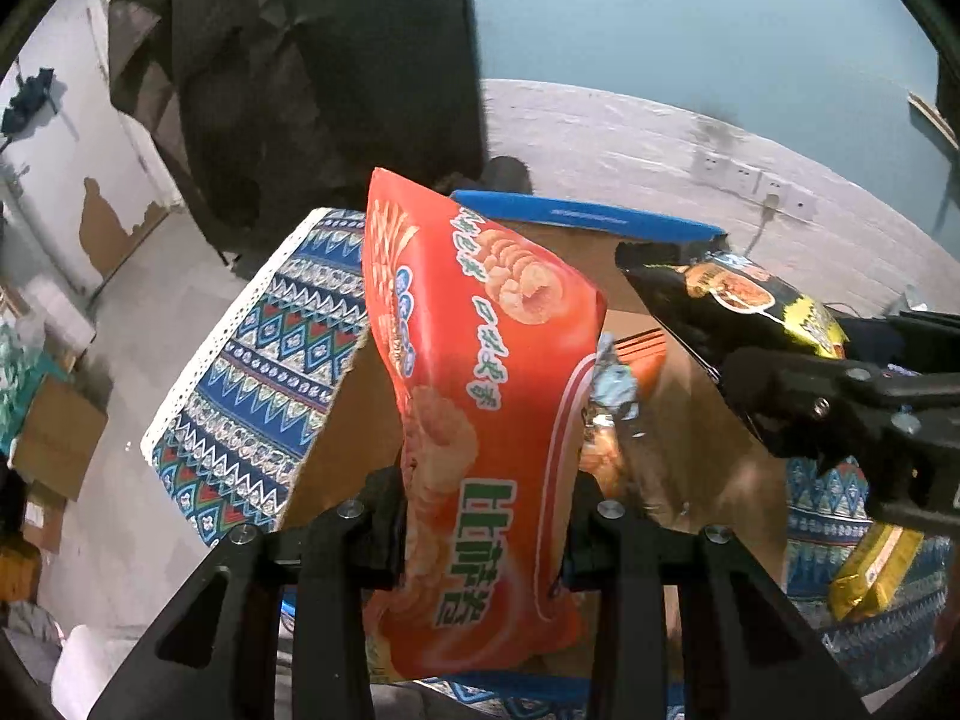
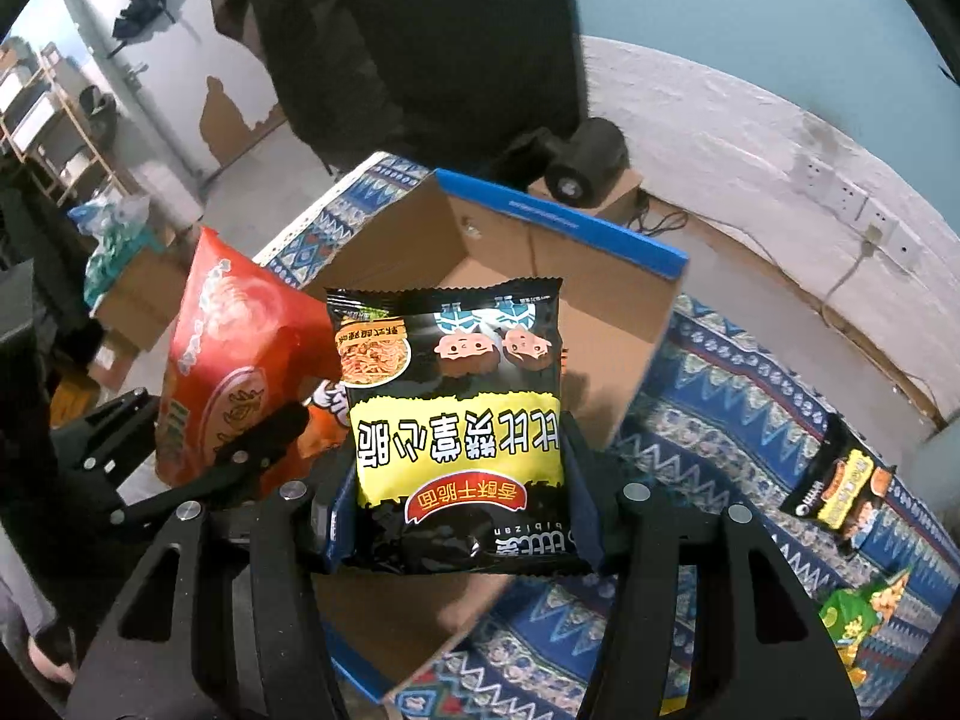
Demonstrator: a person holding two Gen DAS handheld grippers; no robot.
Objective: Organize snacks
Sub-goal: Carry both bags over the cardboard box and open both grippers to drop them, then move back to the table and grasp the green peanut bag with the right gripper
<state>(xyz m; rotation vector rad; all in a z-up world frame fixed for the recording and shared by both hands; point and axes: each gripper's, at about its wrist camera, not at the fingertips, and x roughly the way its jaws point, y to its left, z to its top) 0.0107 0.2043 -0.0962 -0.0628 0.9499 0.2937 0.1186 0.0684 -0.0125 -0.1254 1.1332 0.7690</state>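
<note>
Left tool [image 1: 486, 546] is pinching the red bag [image 1: 480, 396], right tool [image 2: 462, 531] clamps the black packet [image 2: 456, 420]; I'd lower both well inside the box [image 2: 564, 222] before letting go.

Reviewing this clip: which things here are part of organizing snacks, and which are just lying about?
Part of the job:
- red snack bag, in the left gripper
- black-and-yellow snack bag, in the right gripper
- cardboard box
- loose snack packets on the cloth

Lying about:
- black cylindrical device
- wall sockets
- patterned tablecloth
</note>
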